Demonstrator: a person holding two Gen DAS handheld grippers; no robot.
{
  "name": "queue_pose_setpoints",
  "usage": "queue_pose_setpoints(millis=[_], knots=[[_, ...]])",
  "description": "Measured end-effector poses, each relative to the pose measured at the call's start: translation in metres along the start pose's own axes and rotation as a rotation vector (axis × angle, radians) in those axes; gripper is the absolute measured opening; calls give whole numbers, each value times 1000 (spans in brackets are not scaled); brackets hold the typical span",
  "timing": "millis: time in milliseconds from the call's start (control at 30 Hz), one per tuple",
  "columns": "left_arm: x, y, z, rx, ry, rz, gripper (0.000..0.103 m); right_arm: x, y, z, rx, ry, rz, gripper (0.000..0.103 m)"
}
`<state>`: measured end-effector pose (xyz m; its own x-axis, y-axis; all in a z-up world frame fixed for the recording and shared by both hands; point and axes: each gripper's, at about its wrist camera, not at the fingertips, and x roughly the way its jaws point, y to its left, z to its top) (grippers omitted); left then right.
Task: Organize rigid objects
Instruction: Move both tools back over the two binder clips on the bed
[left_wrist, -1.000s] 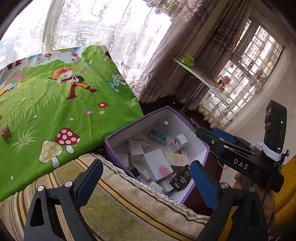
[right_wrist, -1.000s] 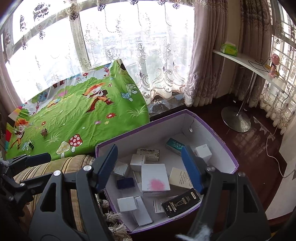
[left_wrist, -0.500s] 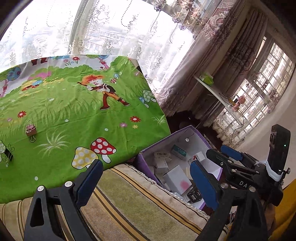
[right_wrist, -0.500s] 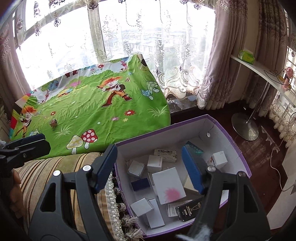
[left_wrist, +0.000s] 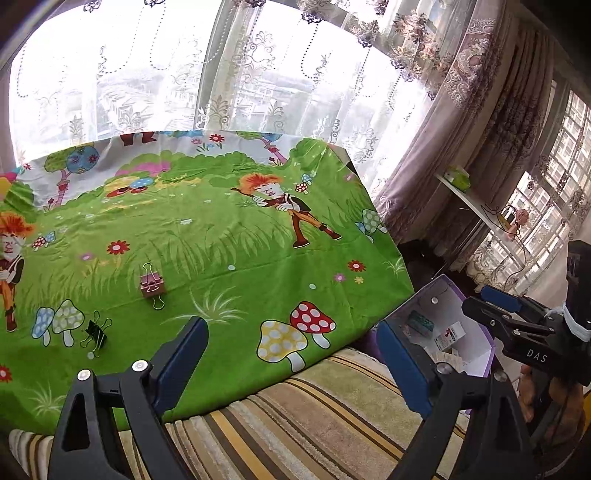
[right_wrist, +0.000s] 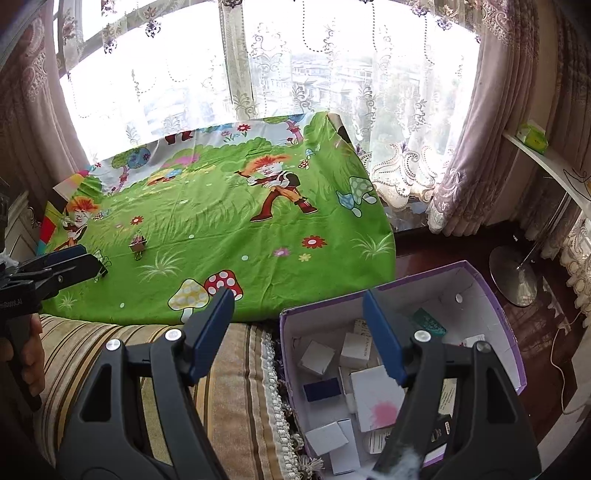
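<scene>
Boxes (right_wrist: 376, 395), small and mostly white, lie jumbled in the purple carton (right_wrist: 498, 314) at 5 o'clock in the right wrist view, just under the right gripper (right_wrist: 299, 328), whose jaws gape wide and hold nothing. The left gripper (left_wrist: 291, 354) (equally wide and empty) hangs over the striped cushion (left_wrist: 314, 417). Farther off, on the green cartoon cloth (left_wrist: 229, 251), a black binder clip (left_wrist: 96, 334) sits at 9 o'clock and a pink binder clip (left_wrist: 152, 285) at 10.

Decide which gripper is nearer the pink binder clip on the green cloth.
Left. The left gripper hovers just short of the pink binder clip; the right gripper sits further right, beside the purple box.
</scene>
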<state>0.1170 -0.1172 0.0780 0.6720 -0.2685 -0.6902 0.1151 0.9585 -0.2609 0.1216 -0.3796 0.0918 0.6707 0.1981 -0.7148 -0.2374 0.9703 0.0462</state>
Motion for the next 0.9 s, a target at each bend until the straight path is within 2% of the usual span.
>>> queue_pose_setpoints(millis=[300,400,467,567,633,700,833,900], knots=[[-9,50,-2,97,-61,121,93,32,51,29,-92,39,58,75],[-5,67,-4,101,-55,149,93,44,69,36,-113,49,77,76],[2,79,-5,83,-31,168,93,52,82,42,-123,53,86,76],[18,101,-7,19,47,165,93,64,103,52,-148,53,99,76],[30,113,-10,-1,98,183,88,72,118,58,-169,49,107,76],[38,126,-11,-15,138,212,77,81,134,64,-188,48,117,76],[46,151,-13,-69,185,260,69,107,167,70,-234,80,143,76],[51,156,-14,-62,210,269,67,123,183,70,-257,107,149,76]])
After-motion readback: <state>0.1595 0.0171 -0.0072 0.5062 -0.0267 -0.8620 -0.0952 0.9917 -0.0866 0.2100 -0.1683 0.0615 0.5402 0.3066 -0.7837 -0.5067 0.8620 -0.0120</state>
